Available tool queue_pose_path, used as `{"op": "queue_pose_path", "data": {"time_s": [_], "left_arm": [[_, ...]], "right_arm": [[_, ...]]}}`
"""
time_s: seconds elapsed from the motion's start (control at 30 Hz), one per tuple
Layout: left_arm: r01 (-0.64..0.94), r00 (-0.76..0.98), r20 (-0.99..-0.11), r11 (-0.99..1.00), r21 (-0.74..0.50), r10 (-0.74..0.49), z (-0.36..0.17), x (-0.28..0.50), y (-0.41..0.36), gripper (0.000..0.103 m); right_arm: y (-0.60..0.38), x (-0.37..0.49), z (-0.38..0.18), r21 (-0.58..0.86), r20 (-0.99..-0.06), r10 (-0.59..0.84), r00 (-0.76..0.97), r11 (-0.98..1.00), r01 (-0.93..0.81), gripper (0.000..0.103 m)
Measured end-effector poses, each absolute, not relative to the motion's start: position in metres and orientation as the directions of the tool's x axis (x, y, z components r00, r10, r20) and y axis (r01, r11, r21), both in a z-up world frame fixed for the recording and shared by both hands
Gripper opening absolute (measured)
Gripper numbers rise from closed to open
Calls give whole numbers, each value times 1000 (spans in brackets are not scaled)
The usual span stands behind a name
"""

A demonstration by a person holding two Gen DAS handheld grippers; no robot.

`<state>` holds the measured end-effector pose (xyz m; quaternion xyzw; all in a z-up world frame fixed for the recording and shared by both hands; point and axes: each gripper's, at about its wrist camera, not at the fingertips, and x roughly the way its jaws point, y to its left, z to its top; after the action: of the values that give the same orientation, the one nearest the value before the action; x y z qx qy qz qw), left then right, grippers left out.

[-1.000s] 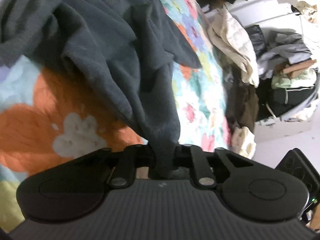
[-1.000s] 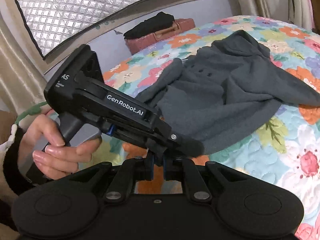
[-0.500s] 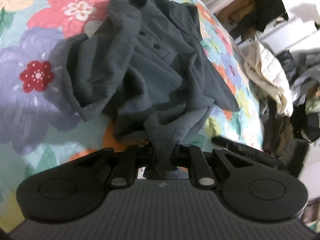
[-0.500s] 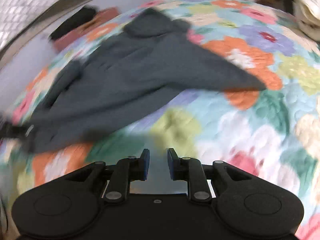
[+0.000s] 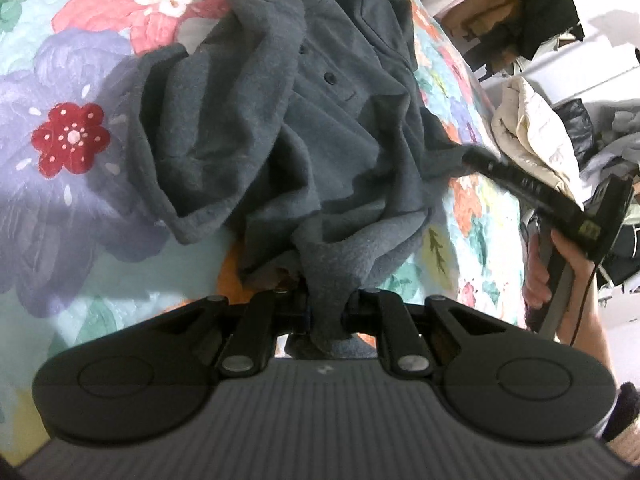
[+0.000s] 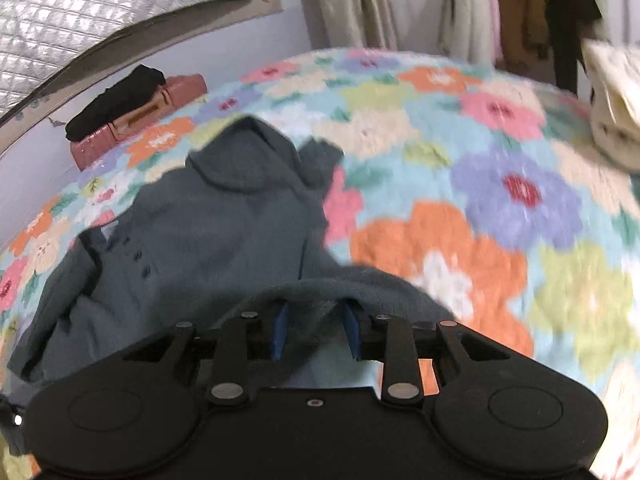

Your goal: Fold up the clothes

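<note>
A dark grey buttoned shirt is seen crumpled on a bed covered by a floral quilt. A bunched fold of its fabric is pinched between the closed jaws of the left gripper. The right gripper is shown with its jaws spread apart around a fabric edge of the shirt, not clamped. A pile of clothes is visible beside the bed.
</note>
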<state>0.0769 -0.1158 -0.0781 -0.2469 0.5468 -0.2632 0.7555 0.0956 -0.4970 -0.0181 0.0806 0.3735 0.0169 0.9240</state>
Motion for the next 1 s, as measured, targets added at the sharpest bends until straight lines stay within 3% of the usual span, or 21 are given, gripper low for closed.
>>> {"op": "queue_pose_path", "data": {"time_s": [0.2, 0.4, 0.5, 0.57, 0.7, 0.8, 0.83, 0.87, 0.93, 1.0], "left_arm": [[103, 241, -734, 768, -632, -635, -92, 79, -120, 14], [109, 237, -739, 773, -625, -631, -93, 78, -122, 14], [100, 233, -733, 766, -635, -639, -96, 80, -121, 15], [100, 234, -732, 765, -636, -639, -97, 81, -122, 15], [103, 239, -736, 771, -629, -633, -98, 79, -125, 15], [134, 241, -741, 777, -615, -627, -95, 77, -129, 15], [162, 236, -742, 778, -607, -628, -92, 77, -133, 15], [190, 231, -743, 778, -599, -628, -90, 77, -136, 15], [234, 230, -729, 763, -602, -645, -81, 74, -143, 15], [275, 230, -710, 744, -609, -666, -73, 71, -150, 15]], "right_arm": [[-487, 120, -17, 152, -694, 77, 716, 987, 41, 35], [-487, 97, -26, 150, -712, 38, 702, 984, 99, 36], [-483, 82, -32, 169, -750, 85, 656, 983, 66, 36], [-481, 73, -37, 202, -755, 121, 645, 978, 54, 43], [-494, 70, -60, 423, -738, 275, 616, 900, 105, 54], [-489, 70, -73, 453, -720, 286, 632, 884, 115, 61], [-483, 71, -74, 424, -718, 268, 643, 900, 98, 52], [-478, 71, -75, 395, -715, 251, 653, 915, 80, 25], [-459, 75, -69, 248, -727, 178, 663, 969, 12, 7], [-453, 69, -58, 200, -699, 143, 701, 980, 0, 6]]}}
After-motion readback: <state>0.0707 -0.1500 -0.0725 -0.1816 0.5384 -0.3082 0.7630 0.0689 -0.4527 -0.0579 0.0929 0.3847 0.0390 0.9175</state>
